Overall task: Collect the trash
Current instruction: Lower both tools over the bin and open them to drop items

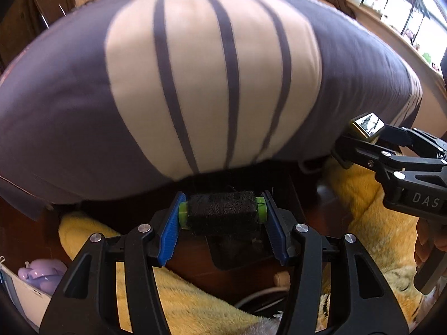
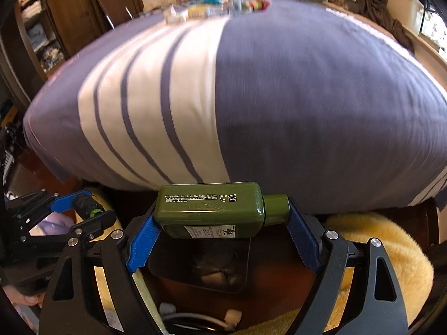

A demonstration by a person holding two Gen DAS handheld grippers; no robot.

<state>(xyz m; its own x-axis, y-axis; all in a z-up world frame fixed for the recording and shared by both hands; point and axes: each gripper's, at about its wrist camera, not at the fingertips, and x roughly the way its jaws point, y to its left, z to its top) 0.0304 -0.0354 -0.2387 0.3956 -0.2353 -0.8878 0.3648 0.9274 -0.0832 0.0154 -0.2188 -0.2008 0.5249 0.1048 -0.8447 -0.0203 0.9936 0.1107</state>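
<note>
Striped purple-and-white bed (image 1: 212, 83) behind, yellow blanket (image 2: 385, 251) below, left gripper (image 1: 223, 212) jaws clamped on black thread spool (image 1: 222, 210), right gripper (image 2: 223, 223) jaws clamped on green bottle (image 2: 212, 209), label text legible only in right view, black bin (image 2: 212, 265) beneath.

Location type: home bedroom.
Bed: large mattress under a purple-grey fabric cover with a white striped panel (image 2: 251, 97), filling the frame centre.
Far bed edge: heap of colourful small items (image 2: 223, 8) at 12 o'clock.
Storage: dark brown wooden wardrobe with folded clothes on open shelves (image 2: 42, 28) at 10 o'clock.
Floor textile: fluffy yellow plush blanket (image 2: 377, 251) at 4 o'clock, beside the bed.
Clothing: dark brown garment draped at the bed edge (image 2: 385, 14) at 1 o'clock.
Window: bright window with black metal grille (image 1: 413, 5) at 2 o'clock.
</note>
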